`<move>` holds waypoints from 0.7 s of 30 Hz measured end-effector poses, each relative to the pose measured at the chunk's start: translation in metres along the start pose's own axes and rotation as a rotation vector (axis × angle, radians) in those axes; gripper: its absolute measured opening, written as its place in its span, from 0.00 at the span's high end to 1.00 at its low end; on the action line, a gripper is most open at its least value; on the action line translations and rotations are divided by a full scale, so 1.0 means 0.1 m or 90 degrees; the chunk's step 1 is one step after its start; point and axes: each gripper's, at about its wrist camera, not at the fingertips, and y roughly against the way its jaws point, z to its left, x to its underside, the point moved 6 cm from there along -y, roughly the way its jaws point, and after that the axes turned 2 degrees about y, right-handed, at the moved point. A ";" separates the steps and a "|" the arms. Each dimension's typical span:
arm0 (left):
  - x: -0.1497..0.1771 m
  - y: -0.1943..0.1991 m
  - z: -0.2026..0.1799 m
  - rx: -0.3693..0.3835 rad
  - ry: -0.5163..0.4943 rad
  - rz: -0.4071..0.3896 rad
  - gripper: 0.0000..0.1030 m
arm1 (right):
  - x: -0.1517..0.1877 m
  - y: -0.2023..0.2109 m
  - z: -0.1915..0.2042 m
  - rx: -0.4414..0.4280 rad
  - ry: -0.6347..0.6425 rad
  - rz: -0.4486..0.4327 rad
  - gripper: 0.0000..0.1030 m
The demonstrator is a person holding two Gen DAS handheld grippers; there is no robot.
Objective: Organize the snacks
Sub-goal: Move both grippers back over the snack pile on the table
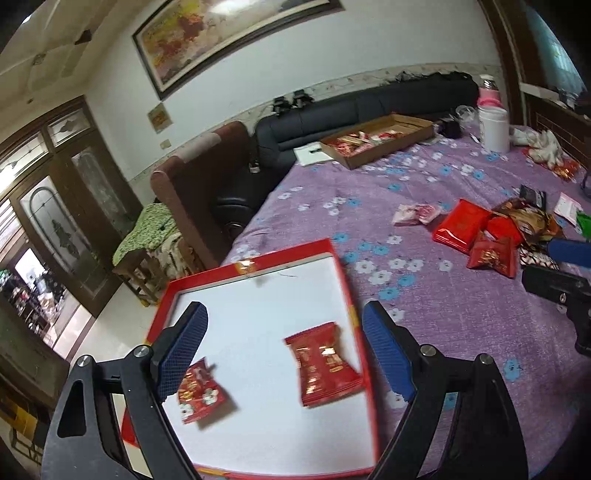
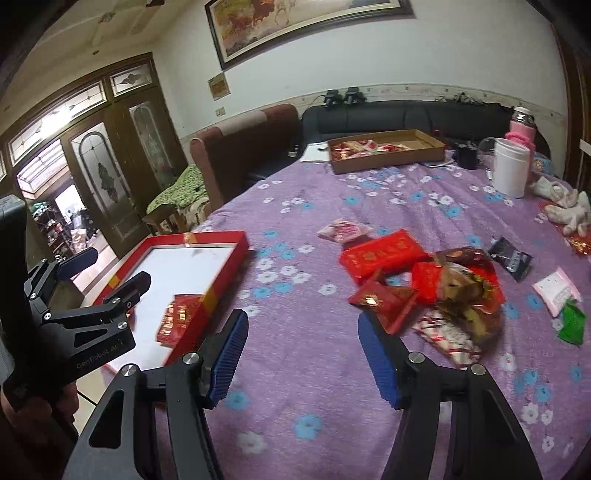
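Hovering empty: left gripper [image 1: 284,347], fingers apart, over red tray [image 1: 255,264] already holding two packets; right gripper [image 2: 303,354], fingers apart, faces snack pile [image 2: 424,284], likely next pick.

**Living room with glazed doors and floral-covered table**

White walls [image 2: 461,55] carry a patterned border strip above the seating. A large framed painting [image 2: 295,22] hangs high; a small yellow notice [image 2: 218,85] is fixed below and to its left. A dark sofa [image 2: 399,114] runs along the wall, with a brown armchair [image 2: 236,147] beside it, its seat draped in a green patterned cloth [image 2: 177,192]. Dark wooden doors [image 2: 107,173] with etched glass panels stand at left, daylight showing through the upper panes. The floor [image 1: 110,314] is pale tile. The ceiling [image 1: 48,59] shows peeling patches. A purple cloth [image 2: 314,369] with blue and white flowers covers the table.
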 end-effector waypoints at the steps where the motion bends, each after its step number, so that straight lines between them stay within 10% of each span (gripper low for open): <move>1: -0.01 -0.02 -0.08 0.013 -0.010 0.002 0.16 | 0.01 0.01 -0.10 0.016 -0.001 0.002 0.38; 5: -0.06 -0.18 -0.51 0.118 -0.035 0.060 0.16 | 0.11 0.05 -0.66 0.080 -0.036 0.030 0.38; 11: -0.19 -0.42 -1.07 0.153 -0.095 0.088 0.16 | 0.30 0.04 -1.44 0.159 -0.080 0.094 0.38; 21: -0.65 -0.96 -1.16 0.136 -0.119 0.124 0.16 | -0.05 -0.28 -1.31 0.124 -0.032 0.107 0.36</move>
